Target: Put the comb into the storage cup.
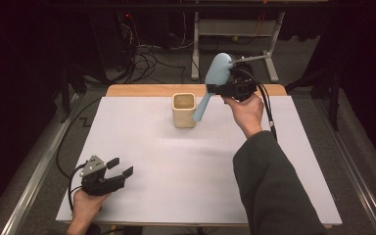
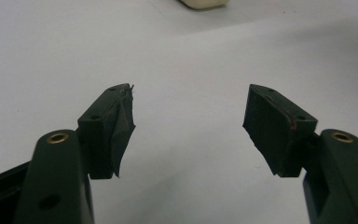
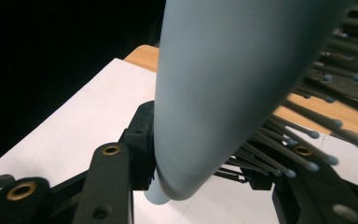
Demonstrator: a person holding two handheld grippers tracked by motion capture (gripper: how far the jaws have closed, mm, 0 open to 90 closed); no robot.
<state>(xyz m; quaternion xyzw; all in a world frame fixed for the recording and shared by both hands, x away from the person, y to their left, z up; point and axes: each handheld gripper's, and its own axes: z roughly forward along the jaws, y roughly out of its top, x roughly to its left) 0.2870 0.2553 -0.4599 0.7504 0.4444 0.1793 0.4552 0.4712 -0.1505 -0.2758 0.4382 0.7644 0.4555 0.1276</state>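
Observation:
A light blue hairbrush hangs tilted in the air at the table's back, its handle end slanting down toward the right side of a beige cup. My right gripper is shut on the brush near the neck. In the right gripper view the brush's blue back looms close between the jaws of the right gripper, with dark bristles fanning to the right. My left gripper rests near the front left corner, open with nothing in it. Its jaws stand wide over the white surface in the left gripper view.
A white sheet covers the table, with a strip of wood showing along the back edge. The cup's base peeks in at the top of the left gripper view. Cables and a metal stand sit on the floor behind.

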